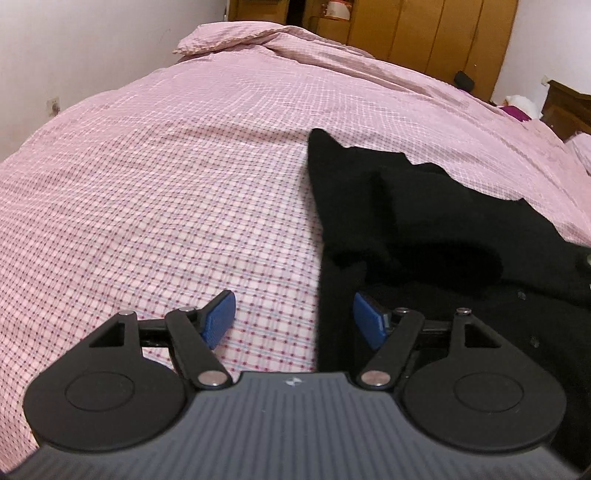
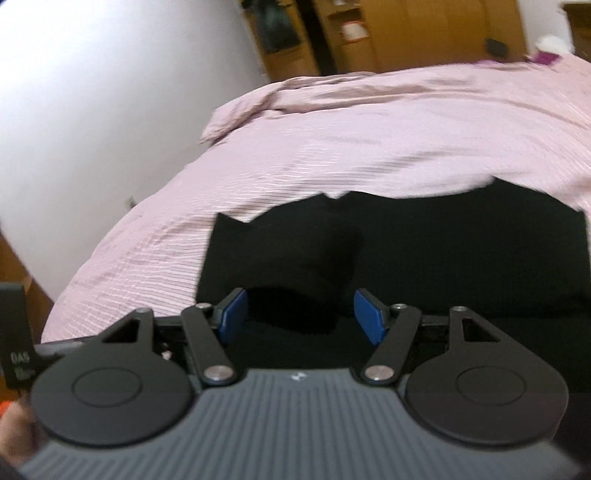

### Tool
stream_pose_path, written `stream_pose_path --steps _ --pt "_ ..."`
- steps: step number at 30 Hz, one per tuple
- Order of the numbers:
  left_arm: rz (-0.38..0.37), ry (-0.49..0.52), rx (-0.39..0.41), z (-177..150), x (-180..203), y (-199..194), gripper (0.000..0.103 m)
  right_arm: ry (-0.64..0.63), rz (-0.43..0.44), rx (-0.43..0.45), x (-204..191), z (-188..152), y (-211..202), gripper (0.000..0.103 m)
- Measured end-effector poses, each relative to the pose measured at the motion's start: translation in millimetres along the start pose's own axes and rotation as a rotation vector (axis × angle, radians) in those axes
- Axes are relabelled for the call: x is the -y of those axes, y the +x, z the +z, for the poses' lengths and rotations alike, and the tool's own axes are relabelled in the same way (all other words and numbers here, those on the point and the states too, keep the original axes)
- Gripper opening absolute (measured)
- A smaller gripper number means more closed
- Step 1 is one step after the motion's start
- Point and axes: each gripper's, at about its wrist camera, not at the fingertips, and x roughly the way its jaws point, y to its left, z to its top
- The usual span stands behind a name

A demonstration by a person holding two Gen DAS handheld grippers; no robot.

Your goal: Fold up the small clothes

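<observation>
So, left wrist view first: the left gripper (image 1: 293, 319) has its blue fingers (image 1: 218, 319) spread wide with nothing between them. It sits right over the edge of the black garment (image 1: 424, 221): one finger is over the pink checked bedsheet (image 1: 166, 184) and the other is over the black cloth. The garment stretches out ahead of and past that second finger, with a folded-over lump of fabric just in front of it. Way beyond the fingers there's a pillow (image 1: 221, 37) at the far end of the bed and a wooden wardrobe (image 1: 443, 37) behind it.

Right wrist view is blurry. The right gripper (image 2: 299, 317) also has its fingers (image 2: 369, 317) spread apart, holding nothing. Both fingers are over the black garment (image 2: 443, 251), which fills the area right ahead of them and off to one side, with its jagged top edge lying on the bedsheet (image 2: 332, 147). The same bump of fabric sits just ahead, between the fingers. The wardrobe (image 2: 424, 33) is far behind.
</observation>
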Motion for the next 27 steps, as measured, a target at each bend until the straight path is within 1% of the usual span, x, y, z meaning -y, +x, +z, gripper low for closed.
stream_pose_path --steps 2,7,9,11,13,16,19,21,24,26,27 --pt "0.009 -0.007 0.002 -1.8 -3.7 0.0 0.075 -0.036 0.017 -0.02 -15.9 6.0 15.7 0.067" --pt "-0.002 -0.029 -0.001 -5.0 -7.4 1.8 0.076 -0.138 0.051 -0.046 -50.4 15.0 52.2 0.066" --pt "-0.003 -0.029 0.003 -6.3 -7.4 2.1 0.076 -0.182 0.05 -0.052 -59.2 14.9 66.3 0.065" --pt "-0.005 -0.03 0.005 -7.1 -7.1 3.2 0.076 -0.211 0.026 -0.078 -65.5 12.8 82.6 0.065" --pt "-0.009 -0.032 0.006 -8.1 -7.7 4.3 0.076 -0.218 0.016 -0.119 -67.2 11.0 99.3 0.065" --pt "-0.01 -0.033 0.006 -9.3 -7.7 4.9 0.076 -0.17 0.01 -0.176 -62.9 9.3 118.5 0.065" --pt "-0.01 -0.032 0.009 -10.4 -8.7 5.7 0.076 -0.137 0.006 -0.182 -56.1 8.5 127.0 0.065" --pt "-0.002 -0.027 0.012 -11.0 -8.2 6.9 0.076 -0.166 0.003 -0.177 -54.9 5.6 129.6 0.064" --pt "0.01 -0.013 0.013 -11.8 -6.0 8.6 0.076 -0.258 -0.026 -0.167 -57.7 -0.5 132.9 0.063" --pt "0.015 -0.007 0.013 -12.0 -4.7 9.8 0.076 -0.301 -0.05 -0.157 -60.2 -3.9 132.6 0.054" --pt "0.017 -0.005 0.013 -12.1 -4.6 10.3 0.077 -0.327 -0.081 -0.151 -61.9 -4.8 132.6 0.04"
